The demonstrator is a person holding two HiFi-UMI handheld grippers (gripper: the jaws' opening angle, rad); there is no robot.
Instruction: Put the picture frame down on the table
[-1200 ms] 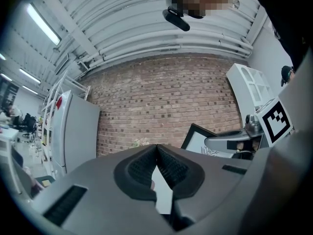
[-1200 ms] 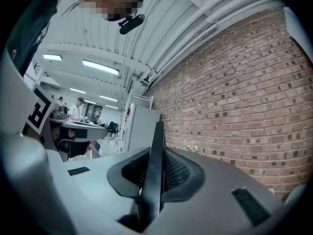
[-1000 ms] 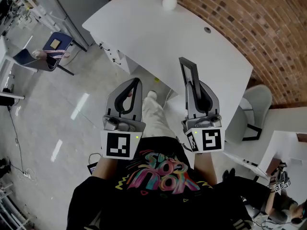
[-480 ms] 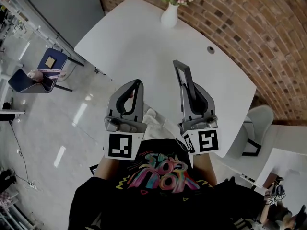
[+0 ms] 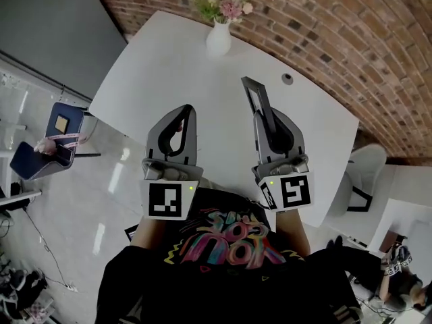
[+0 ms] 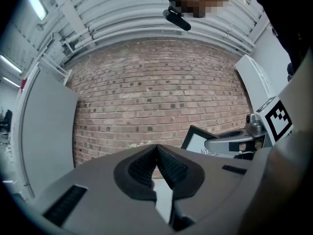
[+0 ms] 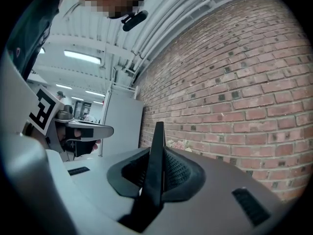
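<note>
Picture frame (image 5: pixel 254 97): dark, thin, gripped edge-on in the right gripper (image 5: pixel 263 115). It stuck out forward past the jaw tips, over the near part of the white table (image 5: pixel 162 66). It was carried by the gripper rather than lying on the top.

Right gripper view: the frame's black edge (image 7: pixel 156 160) stood upright between the ribbed pads, both jaws pressed on it.

Left gripper (image 5: pixel 188 111): level, beside the right one and apart from it, also over the table's near edge. Its own view showed the jaws (image 6: pixel 157 150) closed tip to tip with nothing between them. The frame's pale face (image 6: pixel 198 141) showed off to the right.

Table: rounded corners, a small round hole (image 5: pixel 287 79) toward the far side. A white vase (image 5: pixel 218 38) with flowers (image 5: pixel 223 5) stood at the far edge, against a red brick wall (image 5: pixel 351 39).

Surroundings: blue chair (image 5: pixel 59 128) on the pale floor to the left, grey chair (image 5: pixel 365 169) to the right of the table.
</note>
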